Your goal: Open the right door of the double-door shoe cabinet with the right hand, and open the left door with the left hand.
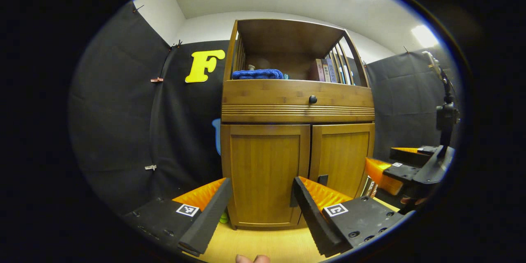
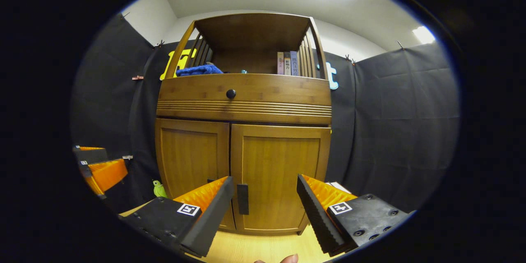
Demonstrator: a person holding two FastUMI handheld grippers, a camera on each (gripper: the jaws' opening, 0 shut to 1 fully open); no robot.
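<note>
The left claw point(image 1: 259, 213) hung in front of the cabinet point(image 1: 298, 109) with its fingers spread wide, nothing between them, not touching the wood. Straight ahead of it, framed between the two fingers, stood the left door point(image 1: 265, 172), shut. Its handle sat hidden behind the claw's right finger point(image 1: 312, 218), though a dark edge peeked out beside it. Just past that finger was the right door point(image 1: 343, 158), shut too, with its small dark handle point(image 1: 323, 179) showing above the fingertip. Off to this claw's right, the other claw point(image 1: 390, 168) hovered, a bit of hand under it. Over in the right gripper view, the right claw point(image 2: 265, 213) was also parted, gripping nothing, aimed at the right door point(image 2: 279, 176); the dark handle point(image 2: 243, 199) sat just inside its left finger point(image 2: 209, 213), apart from it. The left door point(image 2: 191, 156) lay beyond that finger, its handle barely peeking out. Far to this claw's left the left claw point(image 2: 100, 170) showed at the edge. Above both doors ran a drawer point(image 2: 244, 90) with a round knob point(image 2: 231, 93), and higher still an open shelf held a blue cloth point(image 2: 199, 70) and some books point(image 2: 287, 63). The cabinet stood on a pale wood floor point(image 2: 263, 248), with a small green toy point(image 2: 158, 189) beside its left foot.
</note>
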